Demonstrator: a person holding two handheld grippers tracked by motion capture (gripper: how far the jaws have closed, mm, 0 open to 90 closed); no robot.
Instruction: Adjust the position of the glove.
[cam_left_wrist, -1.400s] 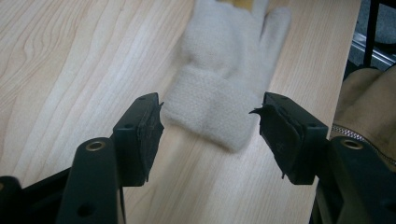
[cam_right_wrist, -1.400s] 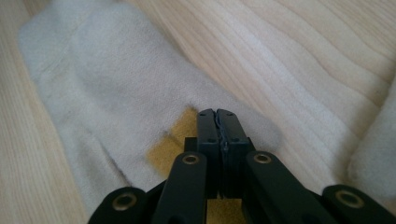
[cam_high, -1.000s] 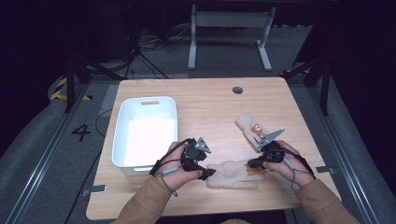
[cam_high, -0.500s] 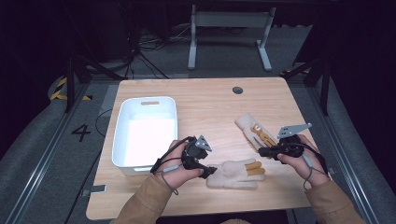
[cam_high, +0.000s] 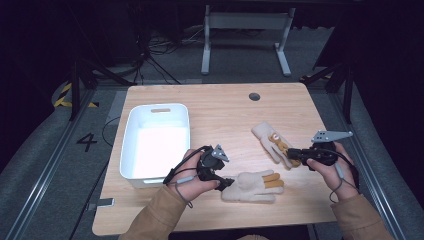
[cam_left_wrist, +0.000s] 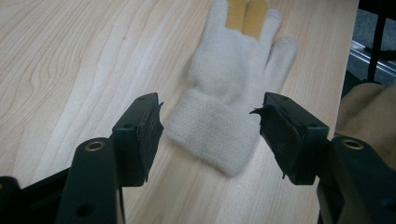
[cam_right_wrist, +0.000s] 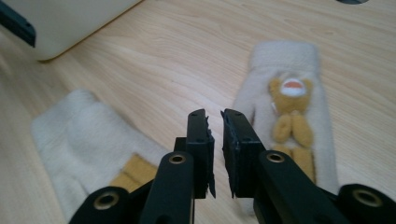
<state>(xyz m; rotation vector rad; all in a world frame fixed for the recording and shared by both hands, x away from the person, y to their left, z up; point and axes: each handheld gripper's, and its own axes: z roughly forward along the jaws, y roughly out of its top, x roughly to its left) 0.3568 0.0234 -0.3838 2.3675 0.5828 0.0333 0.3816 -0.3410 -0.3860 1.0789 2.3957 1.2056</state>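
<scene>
A cream glove with tan fingers (cam_high: 255, 186) lies flat near the table's front edge. My left gripper (cam_high: 227, 183) is at its cuff. In the left gripper view the jaws stand open on either side of the cuff (cam_left_wrist: 210, 135), and the pads do not press on it. A second cream glove with a small bear on it (cam_high: 270, 142) lies farther back to the right. My right gripper (cam_high: 291, 152) hovers over that glove's finger end. Its jaws have just been opening and show a narrow gap with nothing in it (cam_right_wrist: 215, 126). The bear glove (cam_right_wrist: 289, 93) lies beyond them.
A white plastic bin (cam_high: 160, 107) stands on the left half of the wooden table (cam_high: 225, 115), and its corner (cam_right_wrist: 60, 23) appears in the right gripper view. A dark round grommet (cam_high: 254, 96) sits near the back edge. A person's sleeve (cam_left_wrist: 369, 116) is at the table's front edge.
My right gripper has lifted off the near glove's finger end and moved right and back, to the bear glove. The tan fingers now lie uncovered. My left gripper has stayed put.
</scene>
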